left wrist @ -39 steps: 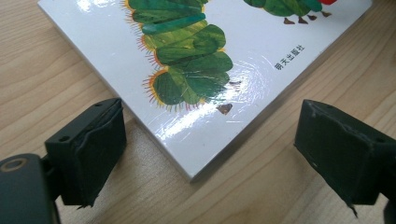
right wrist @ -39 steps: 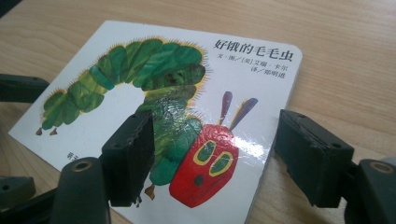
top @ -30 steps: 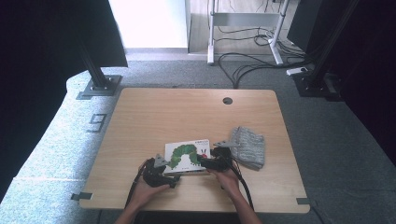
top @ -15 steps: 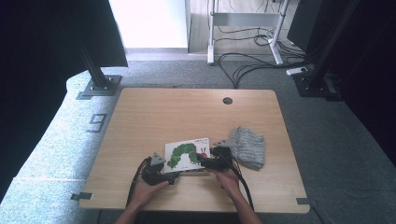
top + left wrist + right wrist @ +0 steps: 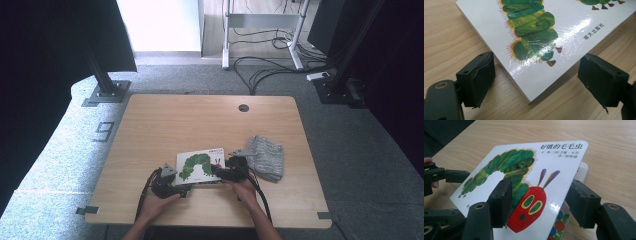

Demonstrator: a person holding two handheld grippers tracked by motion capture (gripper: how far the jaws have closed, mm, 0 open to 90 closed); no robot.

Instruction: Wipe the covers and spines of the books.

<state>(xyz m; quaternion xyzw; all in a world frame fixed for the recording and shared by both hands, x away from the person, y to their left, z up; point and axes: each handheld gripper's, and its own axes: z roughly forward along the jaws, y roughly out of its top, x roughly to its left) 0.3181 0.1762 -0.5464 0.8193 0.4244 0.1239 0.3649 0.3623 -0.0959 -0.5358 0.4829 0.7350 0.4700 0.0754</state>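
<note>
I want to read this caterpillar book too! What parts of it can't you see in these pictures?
- Inside pages of the book: in the right gripper view the lifted cover hides them; a strip of coloured dots peeks out.
- Caterpillar's head: cut off by the top edge of the left gripper view.
- Cover words: too small in the high view.
- Whether the right gripper pinches the cover: one jaw sits behind it.

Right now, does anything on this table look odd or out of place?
Yes. The caterpillar picture book has its front cover lifted off the pages at the right gripper, whose jaws straddle that raised edge. The left gripper brackets the opposite corner, open. The grey knitted cloth lies crumpled beside the book.
</note>
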